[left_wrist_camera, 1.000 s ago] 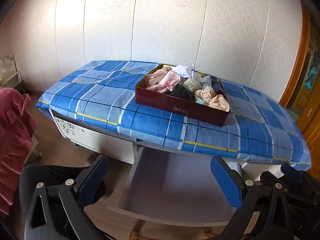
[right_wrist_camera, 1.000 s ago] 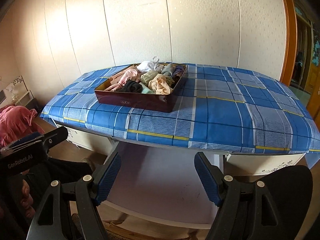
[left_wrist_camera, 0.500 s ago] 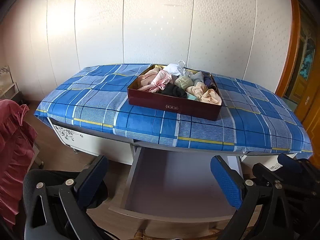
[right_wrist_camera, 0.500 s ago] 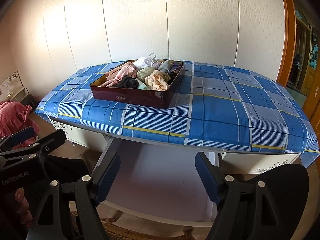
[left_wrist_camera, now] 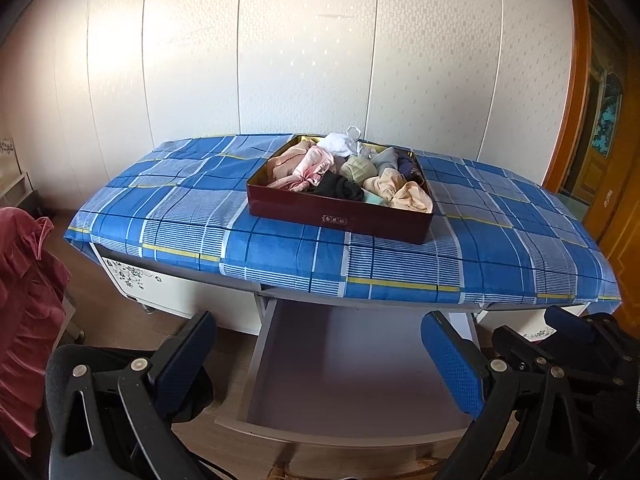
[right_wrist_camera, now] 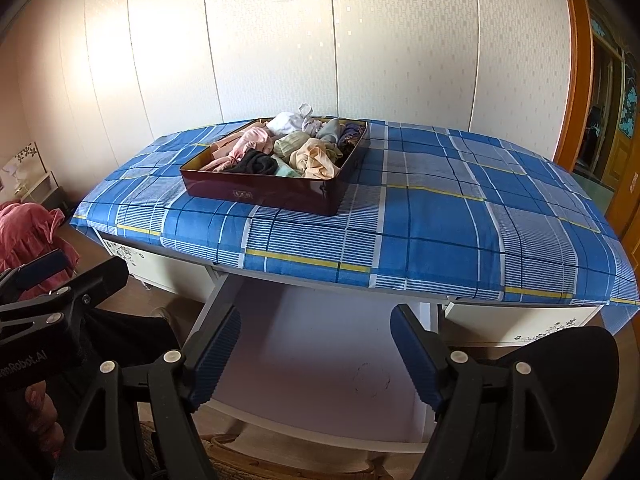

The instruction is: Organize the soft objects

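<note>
On the worktop (left_wrist_camera: 192, 216), a dark red box (left_wrist_camera: 340, 216) holds bundled soft garments (left_wrist_camera: 348, 172). Both claws — left claw (left_wrist_camera: 318, 364), right claw (right_wrist_camera: 316, 356) — hang open and empty, well short; next, reach in for one garment.

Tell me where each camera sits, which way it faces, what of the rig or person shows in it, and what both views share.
Left wrist: on the left gripper, angled down at the open drawer and the box of clothes; its open jaws show, the right gripper at right.
Right wrist: on the right gripper, same aim; open jaws, the left gripper and a hand at left.
Shared: blue plaid cloth, box, drawer.
</note>
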The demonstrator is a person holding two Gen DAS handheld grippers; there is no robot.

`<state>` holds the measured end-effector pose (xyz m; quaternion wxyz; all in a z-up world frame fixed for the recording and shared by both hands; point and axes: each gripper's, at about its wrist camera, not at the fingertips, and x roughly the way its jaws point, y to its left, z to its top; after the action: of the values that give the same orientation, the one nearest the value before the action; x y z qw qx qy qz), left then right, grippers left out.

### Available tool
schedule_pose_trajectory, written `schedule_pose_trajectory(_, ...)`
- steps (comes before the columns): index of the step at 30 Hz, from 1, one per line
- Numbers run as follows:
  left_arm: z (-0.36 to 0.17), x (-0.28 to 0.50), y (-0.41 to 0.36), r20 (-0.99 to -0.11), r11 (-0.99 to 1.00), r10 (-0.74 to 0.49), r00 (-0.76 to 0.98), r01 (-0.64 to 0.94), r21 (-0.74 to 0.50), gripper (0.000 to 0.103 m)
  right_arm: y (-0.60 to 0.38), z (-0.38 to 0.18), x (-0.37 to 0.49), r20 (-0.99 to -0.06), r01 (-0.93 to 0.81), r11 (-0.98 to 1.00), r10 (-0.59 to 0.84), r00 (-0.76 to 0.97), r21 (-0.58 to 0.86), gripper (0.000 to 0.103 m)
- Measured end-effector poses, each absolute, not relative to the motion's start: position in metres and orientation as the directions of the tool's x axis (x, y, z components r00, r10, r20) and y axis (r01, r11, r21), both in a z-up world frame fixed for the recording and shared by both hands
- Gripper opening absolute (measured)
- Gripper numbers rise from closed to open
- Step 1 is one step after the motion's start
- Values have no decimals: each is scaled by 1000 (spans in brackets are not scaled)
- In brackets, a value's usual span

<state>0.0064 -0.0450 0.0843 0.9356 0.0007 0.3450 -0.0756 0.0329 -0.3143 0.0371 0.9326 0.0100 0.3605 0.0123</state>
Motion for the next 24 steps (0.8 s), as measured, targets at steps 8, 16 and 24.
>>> schedule_pose_trajectory(8,84,7,-45,-650,987,-153,744,148,-63,103,-313,37,33,-672,-15,1000,30,740,28,79)
schedule_pose_trajectory(16,84,5,-46,-646,988,-145,749,146,-53,103,-313,36,33,-674,-14,999,31,738,31,79)
schedule_pose_trajectory(24,85,6,-45,-644,987,-150,750,148,-58,103,-313,34,34,-677,-12,999,32,735,34,79)
